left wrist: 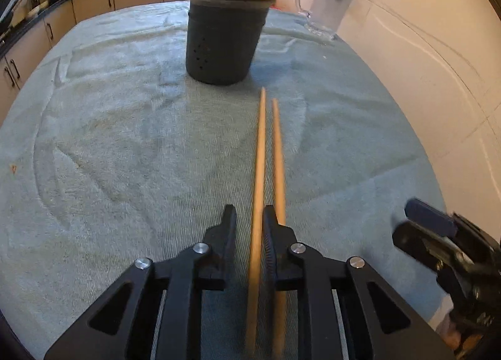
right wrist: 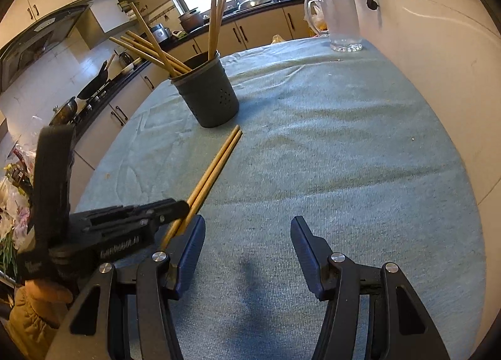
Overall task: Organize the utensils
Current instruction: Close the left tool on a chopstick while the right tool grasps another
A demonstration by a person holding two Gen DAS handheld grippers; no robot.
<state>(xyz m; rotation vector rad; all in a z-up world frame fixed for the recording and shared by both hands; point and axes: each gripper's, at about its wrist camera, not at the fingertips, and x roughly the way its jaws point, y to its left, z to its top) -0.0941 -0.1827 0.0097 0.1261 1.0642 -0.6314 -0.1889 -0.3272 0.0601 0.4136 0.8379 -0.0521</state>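
Two loose wooden chopsticks lie side by side on the pale blue towel (left wrist: 125, 140), pointing at the dark utensil holder (left wrist: 225, 37). My left gripper (left wrist: 249, 212) straddles the near end of the left chopstick (left wrist: 260, 147). Its jaws stand narrow, the right pad is at the stick, and a slit of towel shows on the left. The right chopstick (left wrist: 278, 147) runs under the right finger. In the right wrist view the pair (right wrist: 216, 169) lies short of the holder (right wrist: 206, 96), with the left gripper (right wrist: 175, 209) over its near end. My right gripper (right wrist: 248, 219) hangs open above bare towel, with nothing between its fingers.
The holder has several chopsticks (right wrist: 150, 49) leaning in it. A clear glass mug (left wrist: 325, 12) stands behind it near the white wall (left wrist: 422, 78). Kitchen counters and cabinets (right wrist: 119, 115) run beyond the table's left and far edges. The right gripper (left wrist: 419, 228) shows at lower right of the left wrist view.
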